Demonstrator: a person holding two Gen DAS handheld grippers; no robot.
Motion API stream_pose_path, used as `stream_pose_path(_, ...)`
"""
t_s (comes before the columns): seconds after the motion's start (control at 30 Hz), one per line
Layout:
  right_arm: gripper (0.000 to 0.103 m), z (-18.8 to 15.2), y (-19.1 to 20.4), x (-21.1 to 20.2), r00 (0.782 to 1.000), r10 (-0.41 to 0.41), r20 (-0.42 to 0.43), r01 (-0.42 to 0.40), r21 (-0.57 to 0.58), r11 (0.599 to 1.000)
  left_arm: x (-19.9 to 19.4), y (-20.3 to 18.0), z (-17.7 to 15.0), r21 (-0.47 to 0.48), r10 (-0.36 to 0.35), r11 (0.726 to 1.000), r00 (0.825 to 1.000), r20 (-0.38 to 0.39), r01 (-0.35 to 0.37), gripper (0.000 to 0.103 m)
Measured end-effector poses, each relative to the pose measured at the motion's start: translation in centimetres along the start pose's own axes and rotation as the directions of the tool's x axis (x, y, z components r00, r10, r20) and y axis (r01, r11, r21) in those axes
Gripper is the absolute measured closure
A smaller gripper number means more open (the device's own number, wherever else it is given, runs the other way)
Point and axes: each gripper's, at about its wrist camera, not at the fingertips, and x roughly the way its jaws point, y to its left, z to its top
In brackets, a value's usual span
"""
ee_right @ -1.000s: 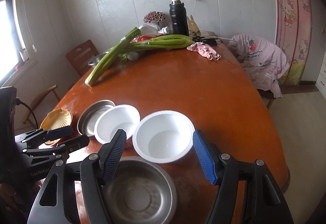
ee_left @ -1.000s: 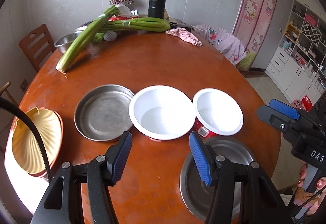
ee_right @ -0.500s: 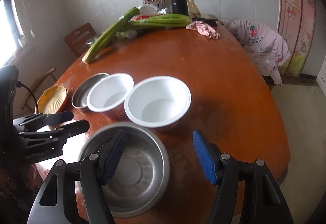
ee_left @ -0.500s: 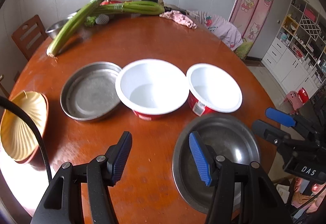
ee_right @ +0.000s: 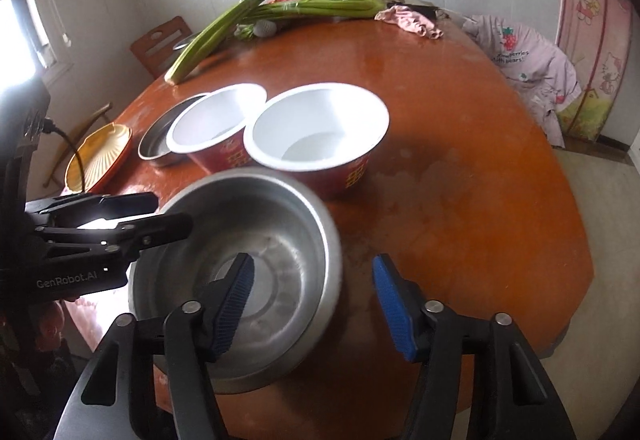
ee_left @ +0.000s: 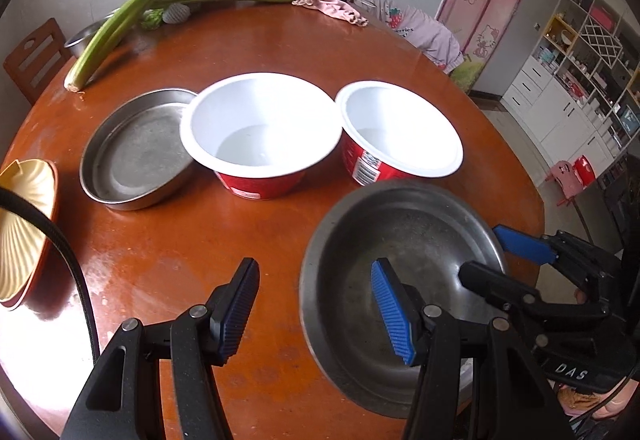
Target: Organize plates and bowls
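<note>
- Right gripper (ee_right: 312,304): jaws wide, holding nothing; over the last second it has closed in low over the steel bowl (ee_right: 240,272), left pad inside the rim, right pad outside.
- Left gripper (ee_left: 316,314): also wide and empty, now nearer the same bowl's left rim.
- Two white bowls (ee_left: 262,128) (ee_left: 400,128) touch, unmoved; steel plate (ee_left: 136,152) beside them, yellow dish (ee_left: 22,224) at the table (ee_left: 280,40) edge.
- Judgement: rim pinch on the steel bowl looks imminent; nothing stacked yet.
</note>
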Motion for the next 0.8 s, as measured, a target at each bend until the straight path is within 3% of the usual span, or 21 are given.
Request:
stream_pose_path(0.27,0.049,-0.5,0.9,0.3,1.0,0.011,-0.008,-0.011,-0.034,0.999,0.9,-0.4,0.0,-0.001,-0.035,0.999,0.999,-0.018,0.035,0.046)
stream_pose_path(0.43,0.049,-0.6,1.1,0.6,1.0,0.013,-0.023,-0.014,-0.04,0.999,1.0,-0.6,-0.1,0.002,-0.062,0.998,0.998,-0.02,0.063,0.055)
stream_pose_path(0.8,0.048,-0.6,2.3,0.5,0.999,0.008,-0.031,-0.01,-0.064,0.998,0.7,0.0,-0.1,-0.015,-0.045,0.999,0.999,-0.013,0.044,0.057)
